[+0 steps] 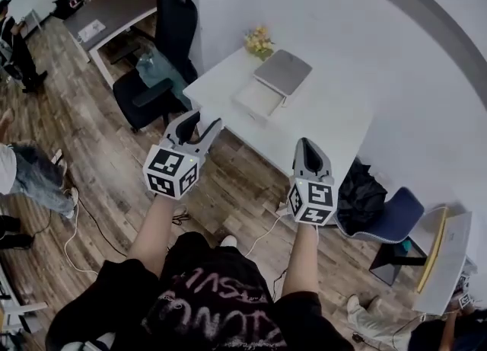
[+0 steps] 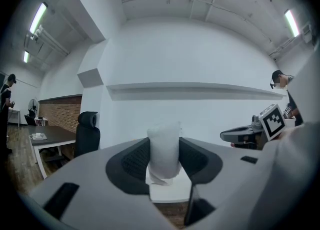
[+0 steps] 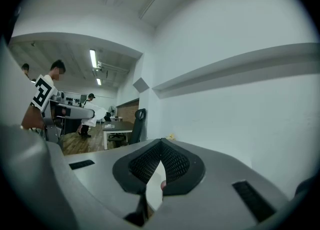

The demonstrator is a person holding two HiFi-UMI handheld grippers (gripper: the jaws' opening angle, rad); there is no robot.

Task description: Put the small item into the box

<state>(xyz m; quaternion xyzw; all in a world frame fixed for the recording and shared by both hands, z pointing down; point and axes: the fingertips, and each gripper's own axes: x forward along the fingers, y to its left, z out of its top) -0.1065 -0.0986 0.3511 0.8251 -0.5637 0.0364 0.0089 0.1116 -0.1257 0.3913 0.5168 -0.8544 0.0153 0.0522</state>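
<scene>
An open white box [image 1: 259, 100] with its grey lid [image 1: 283, 72] tipped back lies on the white table [image 1: 335, 125] ahead of me. My left gripper [image 1: 205, 124] is held up over the floor short of the table's near edge. In the left gripper view its jaws [image 2: 164, 143] are shut on a small white wrapped item [image 2: 164, 146], which stands upright between the pads. My right gripper [image 1: 306, 145] hangs to the right at about the same height, and its pads [image 3: 161, 146] meet at the tips with nothing between them.
Yellow flowers [image 1: 259, 40] stand at the table's far corner. A black office chair [image 1: 169, 33] is left of the table. A blue chair [image 1: 389, 218] and a black bag [image 1: 360, 194] are at its right. Cables [image 1: 84, 224] trail over the wood floor, and people stand at the left.
</scene>
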